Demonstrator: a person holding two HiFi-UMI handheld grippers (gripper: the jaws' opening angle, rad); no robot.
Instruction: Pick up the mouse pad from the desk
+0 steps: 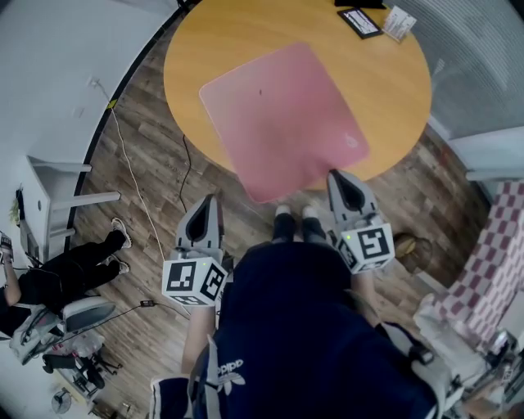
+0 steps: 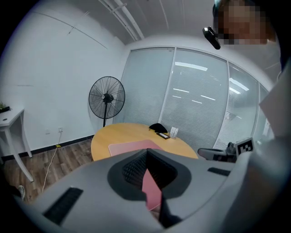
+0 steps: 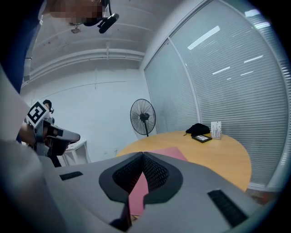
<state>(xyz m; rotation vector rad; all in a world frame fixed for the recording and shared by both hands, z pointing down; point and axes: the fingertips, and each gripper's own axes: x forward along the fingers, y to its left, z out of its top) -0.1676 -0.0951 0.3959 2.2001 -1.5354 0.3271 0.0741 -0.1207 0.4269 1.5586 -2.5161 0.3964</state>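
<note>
The pink mouse pad (image 1: 282, 119) lies flat on the round wooden table (image 1: 393, 90), its near corner hanging over the table's edge. My left gripper (image 1: 211, 200) is shut and empty, held off the table to the lower left of the pad. My right gripper (image 1: 336, 174) is also shut and empty, its tip close by the pad's near right edge. In the left gripper view the pad (image 2: 132, 146) shows ahead past the shut left gripper (image 2: 146, 151). In the right gripper view the pad (image 3: 170, 154) lies beyond the closed right gripper (image 3: 142, 154).
At the table's far side sit a black tablet-like item (image 1: 360, 22), a white card stand (image 1: 399, 22) and a black cap (image 2: 158, 128). A standing fan (image 2: 107, 98) is behind the table. A seated person (image 1: 74, 270), a white side table (image 1: 49, 196) and a checked cloth (image 1: 491, 270) flank me.
</note>
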